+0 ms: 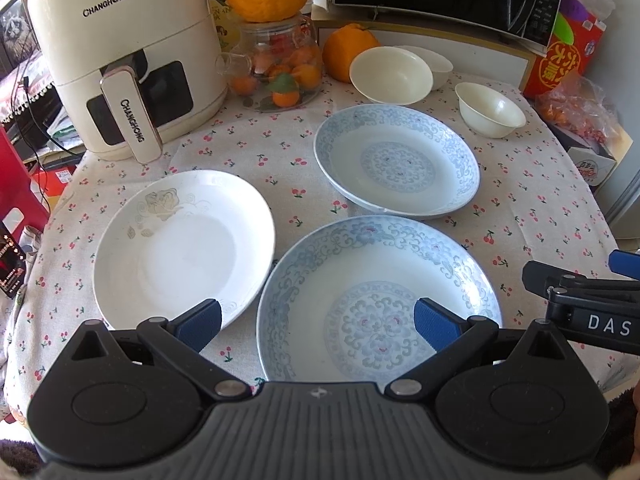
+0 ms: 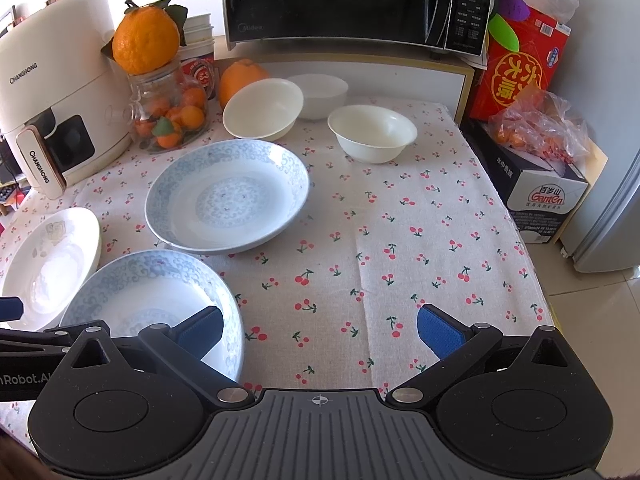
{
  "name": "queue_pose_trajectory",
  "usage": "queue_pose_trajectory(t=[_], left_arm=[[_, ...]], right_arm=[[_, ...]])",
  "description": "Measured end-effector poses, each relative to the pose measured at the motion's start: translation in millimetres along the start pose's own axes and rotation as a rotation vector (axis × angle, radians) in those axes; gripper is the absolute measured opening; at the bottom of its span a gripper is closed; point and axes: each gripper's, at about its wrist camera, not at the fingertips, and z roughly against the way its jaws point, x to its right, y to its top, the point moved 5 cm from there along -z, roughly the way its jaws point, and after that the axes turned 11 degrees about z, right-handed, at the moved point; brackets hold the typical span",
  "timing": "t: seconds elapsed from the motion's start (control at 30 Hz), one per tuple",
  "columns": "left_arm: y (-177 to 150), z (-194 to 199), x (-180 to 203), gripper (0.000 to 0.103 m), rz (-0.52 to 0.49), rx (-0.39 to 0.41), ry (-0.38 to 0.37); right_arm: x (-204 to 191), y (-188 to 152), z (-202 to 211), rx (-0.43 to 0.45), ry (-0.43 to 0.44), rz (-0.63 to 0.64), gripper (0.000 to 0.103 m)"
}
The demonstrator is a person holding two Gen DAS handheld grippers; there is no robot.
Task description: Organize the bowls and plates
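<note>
Three plates lie apart on the cherry-print cloth: a white plate (image 1: 184, 246) (image 2: 48, 264) at the left, a near blue-patterned plate (image 1: 376, 300) (image 2: 152, 300) and a far blue-patterned plate (image 1: 396, 160) (image 2: 228, 196). Three cream bowls stand behind them: a tilted one (image 1: 390, 74) (image 2: 262, 108) leaning on another (image 1: 438, 62) (image 2: 320, 94), and a separate one (image 1: 490, 108) (image 2: 372, 132). My left gripper (image 1: 318, 322) is open above the near blue plate's left part. My right gripper (image 2: 320, 328) is open over bare cloth, right of that plate.
A cream air fryer (image 1: 124, 64) stands back left, with a glass jar of small oranges (image 1: 280, 68) topped by a large orange beside it. A black microwave (image 2: 356, 0) sits on a shelf behind. Boxes and a bag (image 2: 536, 128) line the right edge.
</note>
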Motion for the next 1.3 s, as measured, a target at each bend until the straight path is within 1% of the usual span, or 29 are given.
queue_pose_trajectory(t=[0.43,0.6,0.67,0.77,0.8,0.87,0.93,0.97,1.03,1.1,1.17,1.23,1.3], left_arm=[[2,2,-1,0.103,0.011,0.014,0.010],[12,4,-5,0.103,0.034,0.030,0.020],[20,8,-7,0.103,0.043,0.066,0.030],[32,17,-7,0.103,0.025,0.176,0.036],[36,19,-6,0.103,0.014,0.197,0.040],[43,20,-3,0.103,0.001,0.206,0.034],[50,19,-1,0.103,0.000,0.197,0.007],[52,17,1,0.103,-0.003,0.183,-0.009],[58,12,4,0.103,-0.014,0.151,-0.039],[63,3,7,0.103,-0.020,0.107,-0.089],[68,-10,9,0.103,-0.010,0.052,-0.151],[72,-25,8,0.103,0.011,0.005,-0.198],[76,-40,5,0.099,0.044,-0.020,-0.212]], right_arm=[[0,4,5,0.016,-0.008,0.003,0.103],[5,16,13,0.035,-0.020,0.004,0.103],[10,26,20,0.056,-0.030,0.004,0.103],[19,42,31,0.093,-0.038,-0.005,0.103],[22,47,33,0.102,-0.036,-0.009,0.103],[26,55,36,0.129,-0.023,-0.011,0.103],[25,62,35,0.169,0.008,0.015,0.103],[24,66,34,0.176,0.021,0.043,0.103],[18,73,26,0.162,0.031,0.099,0.103],[16,79,18,0.153,0.041,0.124,0.103],[14,86,8,0.132,0.081,0.121,0.103],[14,90,-4,0.094,0.124,0.105,0.103],[17,95,-19,0.061,0.171,0.069,0.103]])
